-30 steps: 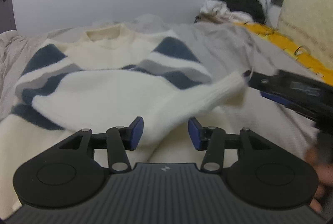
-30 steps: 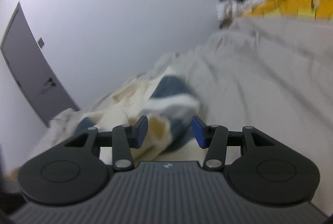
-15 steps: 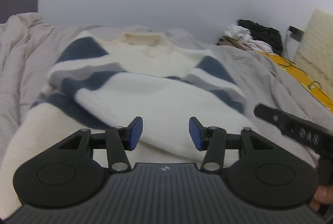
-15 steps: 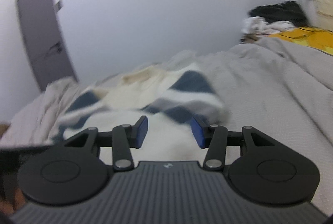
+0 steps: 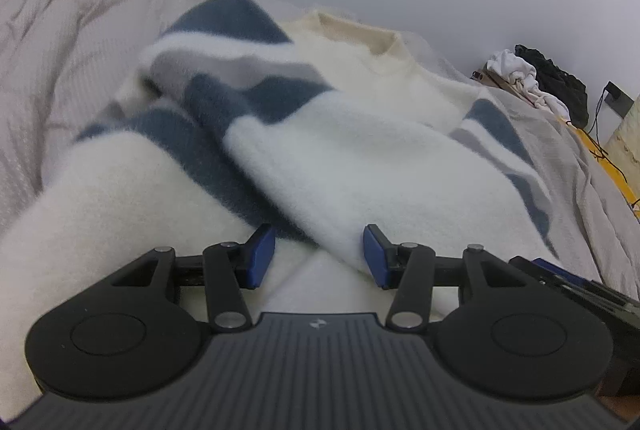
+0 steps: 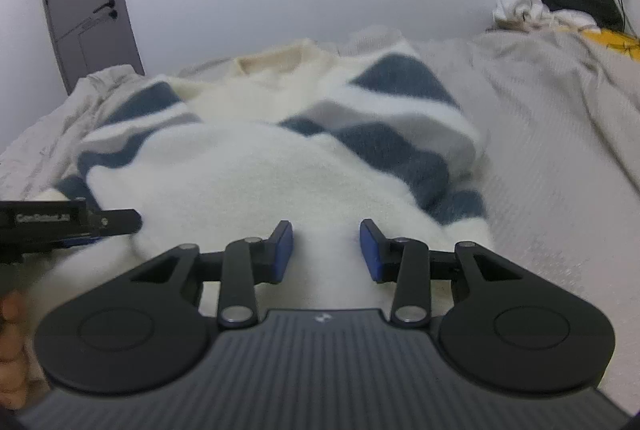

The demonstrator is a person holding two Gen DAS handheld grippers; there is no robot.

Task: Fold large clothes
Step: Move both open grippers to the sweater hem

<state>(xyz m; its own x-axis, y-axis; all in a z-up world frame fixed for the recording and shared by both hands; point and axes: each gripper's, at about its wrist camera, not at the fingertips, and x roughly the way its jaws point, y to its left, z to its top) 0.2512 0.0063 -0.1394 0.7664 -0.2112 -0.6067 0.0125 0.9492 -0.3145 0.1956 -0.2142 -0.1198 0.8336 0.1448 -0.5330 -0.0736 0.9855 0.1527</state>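
Now the fluffy sweater point(image 6: 256, 170) lies in the middle of the bed point(image 6: 560, 134) with both sleeves folded in, the bottom fold still left, and the left gripper point(image 5: 319, 256) and right gripper point(image 6: 326, 250) hang over it unclenched, the right one's jaws just closing a little.

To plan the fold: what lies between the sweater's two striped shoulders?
The cream collar and plain cream chest of the sweater, seen in the right wrist view.
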